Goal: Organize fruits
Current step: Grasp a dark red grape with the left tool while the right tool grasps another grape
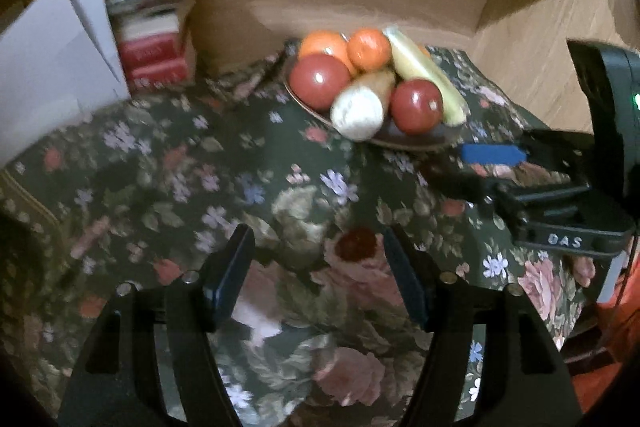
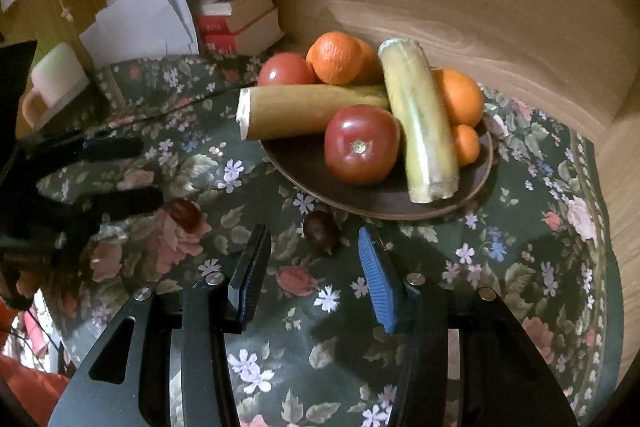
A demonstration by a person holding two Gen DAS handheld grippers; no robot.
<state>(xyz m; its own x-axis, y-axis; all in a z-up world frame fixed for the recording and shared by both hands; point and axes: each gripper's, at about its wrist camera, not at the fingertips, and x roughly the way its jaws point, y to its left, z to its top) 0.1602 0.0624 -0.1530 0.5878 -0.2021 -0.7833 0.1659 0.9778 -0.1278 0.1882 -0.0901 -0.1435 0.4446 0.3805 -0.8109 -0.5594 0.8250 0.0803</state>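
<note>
**2 grapes loose on the cloth, both grippers spread above them**

The right gripper (image 2: 310, 267) hung over the floral tablecloth (image 2: 500, 267) with its jaws apart and nothing between them, and a dark grape (image 2: 321, 230) lay on the cloth just ahead of the fingertips, close to the near rim of the brown plate (image 2: 380, 205). The left gripper (image 1: 320, 267) was likewise spread and empty, with a reddish grape (image 1: 357, 243) lying between its tips and a little beyond them. The left view was smeared, so whether that fruit touched either pad could not be told.

The plate already carried 2 tomatoes (image 2: 362, 144), several oranges (image 2: 336, 57) and 2 long pale vegetables, one greenish (image 2: 420, 119) and one tan (image 2: 316, 109) that overhung the rim. Books (image 2: 240, 23) and white paper (image 2: 140, 15) stood at the back of the table.

Each grape looked small, light, smooth-skinned and soft, likely to roll on the cloth or squirt out of a hard pinch, and easy to burst. The sensible hold would be across the widest part of the body, pads squarely on opposite sides, closed only until the fruit stopped slipping. The crowded plate left little bare room, so a gentle release near the front rim seemed wisest.
</note>
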